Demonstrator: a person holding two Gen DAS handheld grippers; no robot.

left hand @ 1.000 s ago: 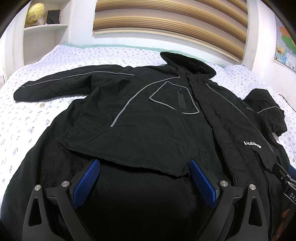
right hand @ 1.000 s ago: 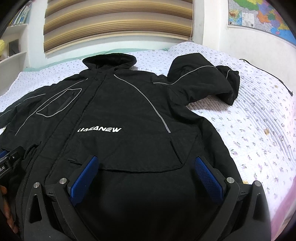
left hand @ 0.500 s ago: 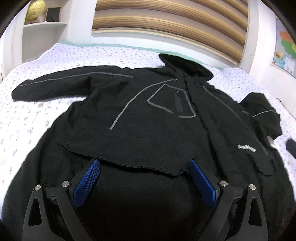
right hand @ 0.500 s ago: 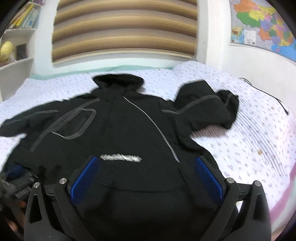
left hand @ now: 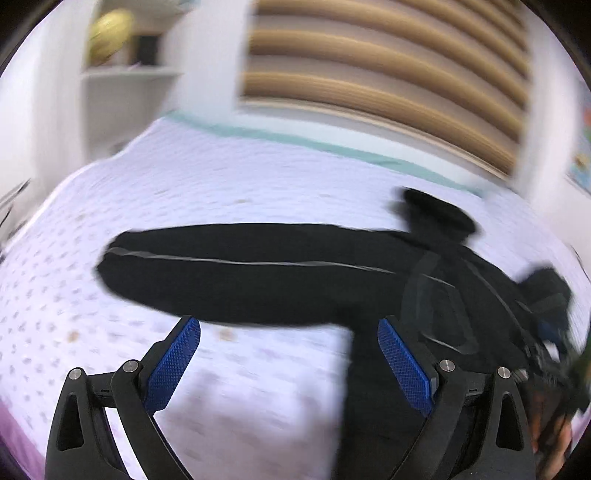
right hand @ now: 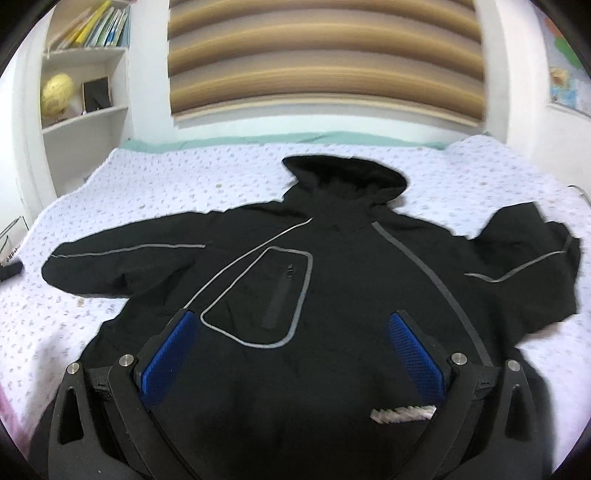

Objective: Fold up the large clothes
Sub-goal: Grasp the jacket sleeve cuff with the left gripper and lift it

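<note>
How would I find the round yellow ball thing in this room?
Look past the bed to the white shelves in the left corner. The globe sits beside a small dark frame, below the books. It is the only round, yellow thing there.

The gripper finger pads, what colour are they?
Blue, with a fine textured grid; the pads show sharpest in the right wrist view.

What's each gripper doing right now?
Left gripper: open, empty, above the flowered white bedspread.
Right gripper: open, empty, over the black hooded jacket.
</note>
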